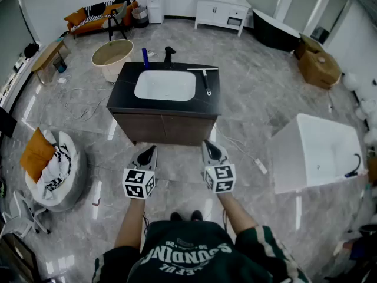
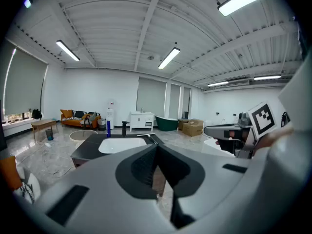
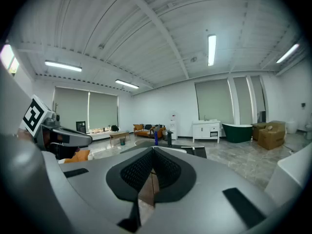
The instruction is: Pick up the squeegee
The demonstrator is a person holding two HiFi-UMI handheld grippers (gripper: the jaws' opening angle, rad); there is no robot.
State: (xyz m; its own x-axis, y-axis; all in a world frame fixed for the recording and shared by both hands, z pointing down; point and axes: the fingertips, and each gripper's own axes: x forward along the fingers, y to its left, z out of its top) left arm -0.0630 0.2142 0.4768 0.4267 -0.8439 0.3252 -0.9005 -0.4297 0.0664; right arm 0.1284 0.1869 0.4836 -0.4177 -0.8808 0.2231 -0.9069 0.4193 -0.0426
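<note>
The squeegee (image 1: 204, 78) lies on the right side of the black vanity counter (image 1: 123, 84), beside the white sink (image 1: 165, 85); its blade is at the far end and its dark handle points toward me. Both grippers hover over the floor in front of the vanity, well short of it. My left gripper (image 1: 148, 153) and right gripper (image 1: 211, 150) are side by side, jaws together with nothing between them. The squeegee (image 2: 152, 138) shows just past the closed tips in the left gripper view. In the right gripper view the squeegee (image 3: 194, 148) lies right of the tips.
A blue bottle (image 1: 145, 57) and a black faucet (image 1: 169, 56) stand at the counter's back. A round beige tub (image 1: 112, 58) sits to the left behind the vanity. A white bathtub (image 1: 318, 152) stands to the right, a beanbag (image 1: 56, 173) to the left, and a power strip (image 1: 260, 165) lies on the floor.
</note>
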